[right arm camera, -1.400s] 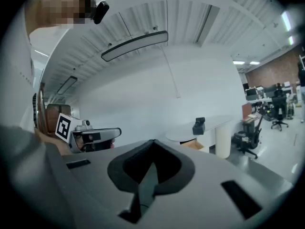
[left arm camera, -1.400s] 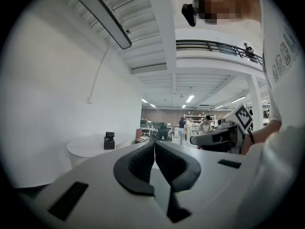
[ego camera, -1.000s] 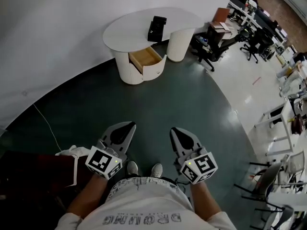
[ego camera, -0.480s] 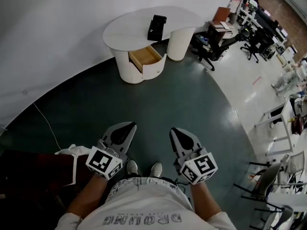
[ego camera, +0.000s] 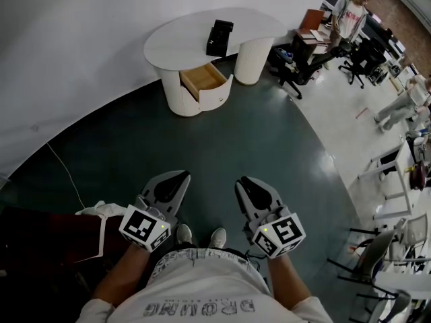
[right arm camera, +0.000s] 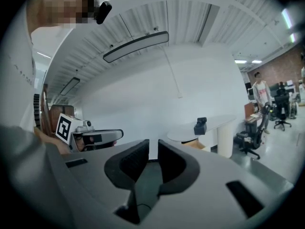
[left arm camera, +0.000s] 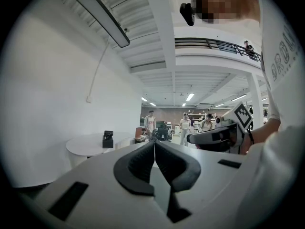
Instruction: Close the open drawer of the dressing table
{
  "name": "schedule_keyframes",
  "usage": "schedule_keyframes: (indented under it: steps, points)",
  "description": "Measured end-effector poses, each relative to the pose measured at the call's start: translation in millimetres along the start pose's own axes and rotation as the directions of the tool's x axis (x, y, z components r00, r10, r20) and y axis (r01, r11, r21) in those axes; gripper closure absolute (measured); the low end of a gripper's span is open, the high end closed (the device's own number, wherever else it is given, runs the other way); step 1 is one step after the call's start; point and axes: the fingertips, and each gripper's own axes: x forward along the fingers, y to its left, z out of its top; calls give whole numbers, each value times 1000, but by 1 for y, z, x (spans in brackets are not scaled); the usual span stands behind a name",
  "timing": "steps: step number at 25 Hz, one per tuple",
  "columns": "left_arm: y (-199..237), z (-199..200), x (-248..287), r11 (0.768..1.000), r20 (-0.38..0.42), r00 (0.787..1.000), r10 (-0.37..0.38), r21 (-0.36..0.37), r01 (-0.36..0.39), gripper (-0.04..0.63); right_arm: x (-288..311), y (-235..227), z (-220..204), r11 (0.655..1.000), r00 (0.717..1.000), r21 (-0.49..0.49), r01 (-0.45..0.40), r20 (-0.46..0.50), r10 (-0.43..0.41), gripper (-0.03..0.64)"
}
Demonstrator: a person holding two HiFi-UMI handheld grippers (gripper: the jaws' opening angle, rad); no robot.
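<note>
The white dressing table (ego camera: 195, 33) stands far ahead against the curved wall, and its wooden drawer (ego camera: 204, 81) is pulled out toward me. A black box (ego camera: 220, 38) sits on its top. Both grippers are held low in front of my body, far from the table. My left gripper (ego camera: 176, 177) is shut and empty, its pads touching in the left gripper view (left arm camera: 155, 149). My right gripper (ego camera: 245, 183) is opening, with a narrow gap between its pads and nothing in it (right arm camera: 153, 149). The table (right arm camera: 209, 124) and drawer (right arm camera: 194, 144) show ahead in the right gripper view.
Dark green floor lies between me and the table. Black office chairs (ego camera: 304, 60) stand right of the table, with desks and walking people (ego camera: 350, 15) beyond. A white cable (ego camera: 64, 175) runs over the floor at left, beside a dark red seat (ego camera: 47, 244).
The right gripper's jaws have parted slightly from shut. The left gripper looks the same. People have walked into view at the upper right.
</note>
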Motion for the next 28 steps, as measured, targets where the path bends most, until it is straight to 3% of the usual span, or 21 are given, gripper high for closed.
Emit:
schedule_keyframes:
  steps: [20, 28]
  points:
    - [-39, -9, 17, 997, -10, 997, 72, 4, -72, 574, -41, -39, -4, 999, 999, 14, -31, 5, 31, 461]
    - [-39, -12, 25, 994, -3, 994, 112, -6, -112, 574, -43, -52, -9, 999, 999, 12, -52, -7, 52, 457]
